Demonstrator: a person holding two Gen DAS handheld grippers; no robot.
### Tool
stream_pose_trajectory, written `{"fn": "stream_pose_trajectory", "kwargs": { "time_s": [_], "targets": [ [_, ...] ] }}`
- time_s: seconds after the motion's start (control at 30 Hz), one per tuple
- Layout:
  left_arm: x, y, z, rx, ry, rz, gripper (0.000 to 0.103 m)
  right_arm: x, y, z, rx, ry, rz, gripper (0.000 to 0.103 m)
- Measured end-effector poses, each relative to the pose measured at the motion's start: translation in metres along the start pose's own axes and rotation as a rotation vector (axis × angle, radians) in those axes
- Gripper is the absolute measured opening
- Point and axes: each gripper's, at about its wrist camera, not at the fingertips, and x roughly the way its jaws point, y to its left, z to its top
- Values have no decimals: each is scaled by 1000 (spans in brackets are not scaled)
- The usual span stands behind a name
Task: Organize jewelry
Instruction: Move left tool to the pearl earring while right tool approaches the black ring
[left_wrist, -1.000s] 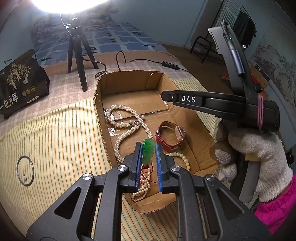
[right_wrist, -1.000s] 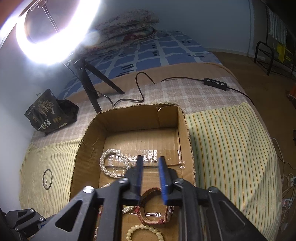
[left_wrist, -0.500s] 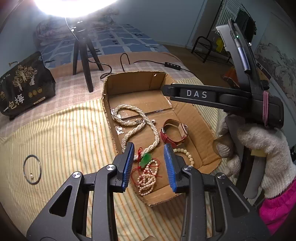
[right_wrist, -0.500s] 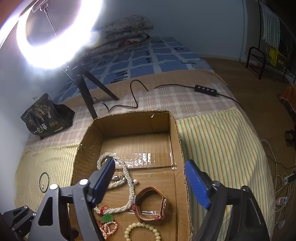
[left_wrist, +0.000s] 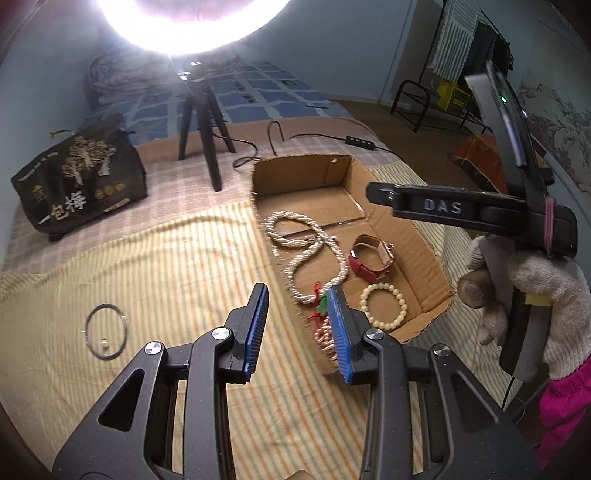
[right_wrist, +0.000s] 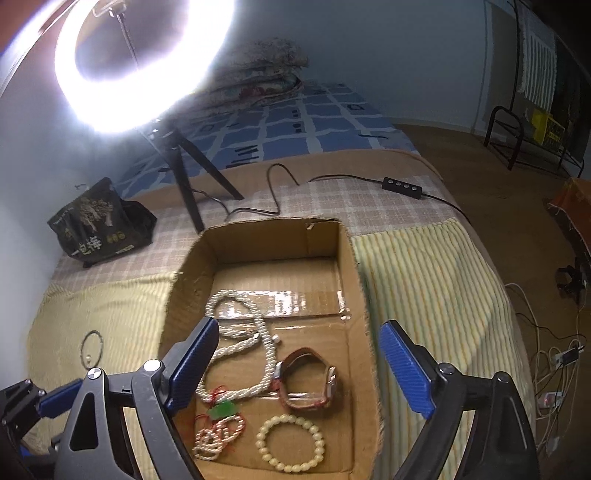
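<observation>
With both hand-held grippers released, the thin ring (left_wrist: 106, 331) lies at frame lower left, nearer the left hand-held gripper (left_wrist: 297, 328) than the right hand-held gripper (right_wrist: 299, 365).

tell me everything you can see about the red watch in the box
The red watch has a red-brown, leather-looking strap curled into a closed loop and a small squarish, metal-looking case on its right. It lies tipped on its side on the floor of the cardboard box, right of the pearl necklace and just behind the cream bead bracelet. Neither tongs touches it.
</observation>
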Motion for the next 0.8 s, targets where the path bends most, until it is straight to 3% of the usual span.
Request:
{"fn": "stream_pose_trajectory", "kwargs": {
  "time_s": [0.2, 0.5, 0.73, 0.8],
  "targets": [
    [-26, 25, -5, -15, -31, 32, 33, -14, 25, -6, -30, -18, 24, 90],
    [-57, 96, -18, -90, -54, 114, 33, -23, 78, -11, -96, -35, 100, 88],
    [-67, 146, -36, -152, -36, 159, 33, -10, 118, -10, -104, 3, 182, 69],
    [-64, 159, -41, -177, -22, 149, 32, -2, 131, -12, -108, 33, 218, 58]
  ]
}}
